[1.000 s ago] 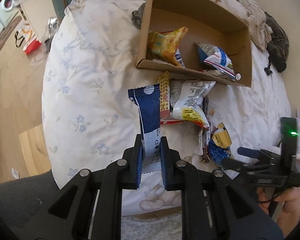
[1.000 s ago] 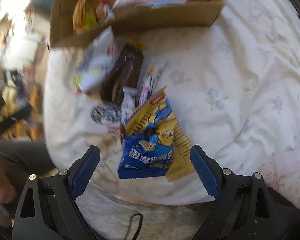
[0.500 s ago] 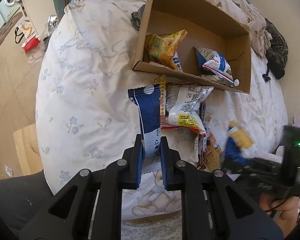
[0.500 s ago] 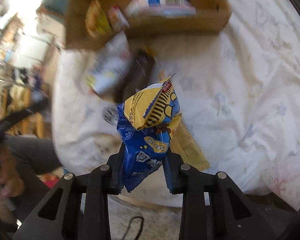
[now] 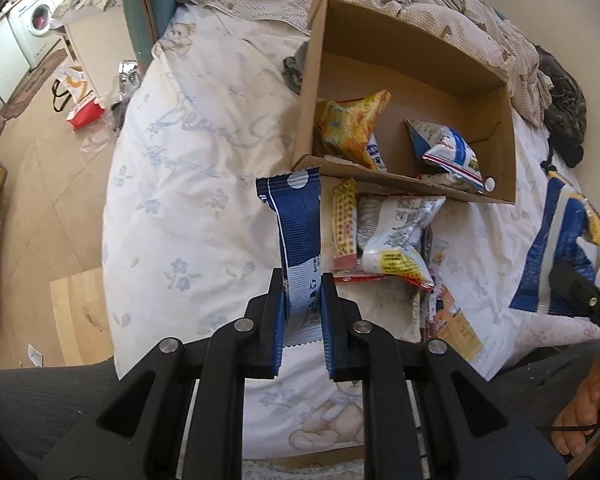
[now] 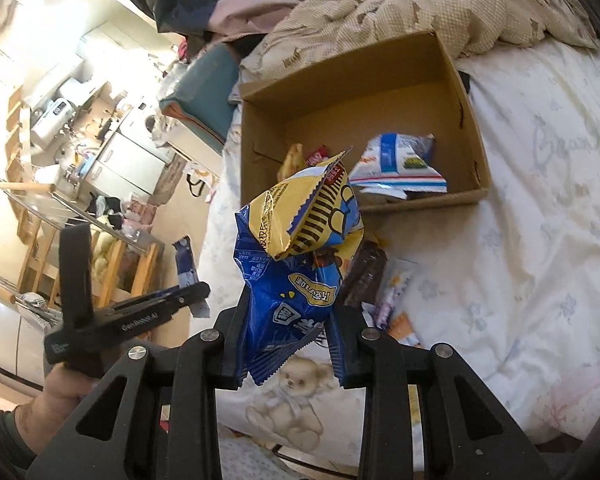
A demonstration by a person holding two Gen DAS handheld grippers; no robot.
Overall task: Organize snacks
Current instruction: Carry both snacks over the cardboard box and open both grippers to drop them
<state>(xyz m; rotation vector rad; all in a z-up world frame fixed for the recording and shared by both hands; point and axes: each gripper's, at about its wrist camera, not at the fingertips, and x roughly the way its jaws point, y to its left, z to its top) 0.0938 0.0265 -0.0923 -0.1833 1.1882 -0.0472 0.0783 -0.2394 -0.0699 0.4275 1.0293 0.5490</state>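
My left gripper [image 5: 302, 292] is shut on a long dark blue and white snack packet [image 5: 298, 236] and holds it upright above the bed. My right gripper [image 6: 288, 320] is shut on a blue and yellow snack bag [image 6: 300, 264], lifted above the bed; the bag also shows in the left wrist view [image 5: 556, 248]. An open cardboard box [image 5: 416, 68] sits on the bed with a yellow bag [image 5: 350, 128] and a white, blue and red bag [image 5: 448, 152] inside. Several loose snacks [image 5: 392, 236] lie in front of the box.
The bed sheet [image 5: 204, 184] is white with blue flowers. A rumpled beige blanket [image 6: 440, 4] lies behind the box. The bed's left edge drops to a wooden floor [image 5: 40, 184] with clutter. A dark brown packet [image 6: 366, 276] lies near the box.
My right gripper closed on the blue and yellow bag and lifted it off the bed toward the box. My left gripper kept its packet and rose slightly.
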